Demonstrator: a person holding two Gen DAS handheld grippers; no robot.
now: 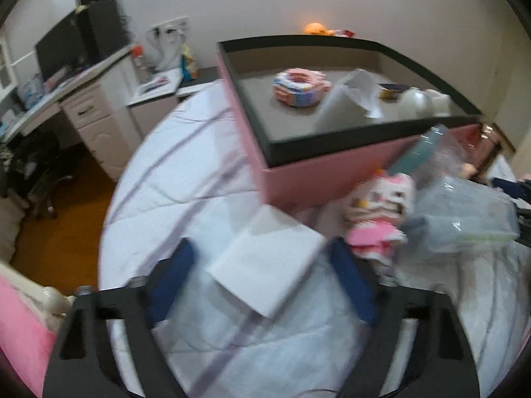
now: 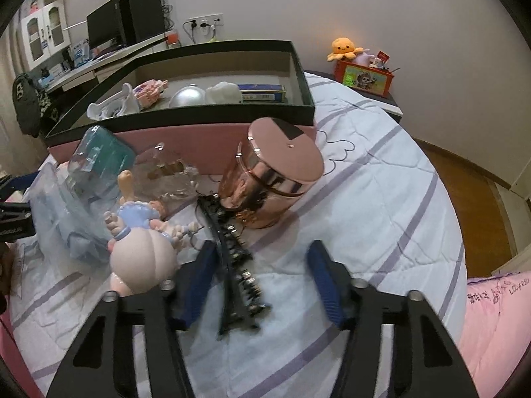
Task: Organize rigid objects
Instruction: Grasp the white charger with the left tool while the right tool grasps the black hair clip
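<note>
Bedspread [image 1: 186, 179] below you: your left hand-held gripper [image 1: 262, 275] straddles the white box [image 1: 268, 272], pads apart from its sides; your right hand-held gripper [image 2: 262, 282] stands partly open around the black studded strip [image 2: 235, 265], beside the copper canister [image 2: 268, 179].

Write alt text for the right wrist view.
The right gripper hangs open over a black hair clip on a striped quilt, pads not touching it. Behind it stand a rose-gold canister, a doll and clear packets, before a pink box holding small items.
</note>
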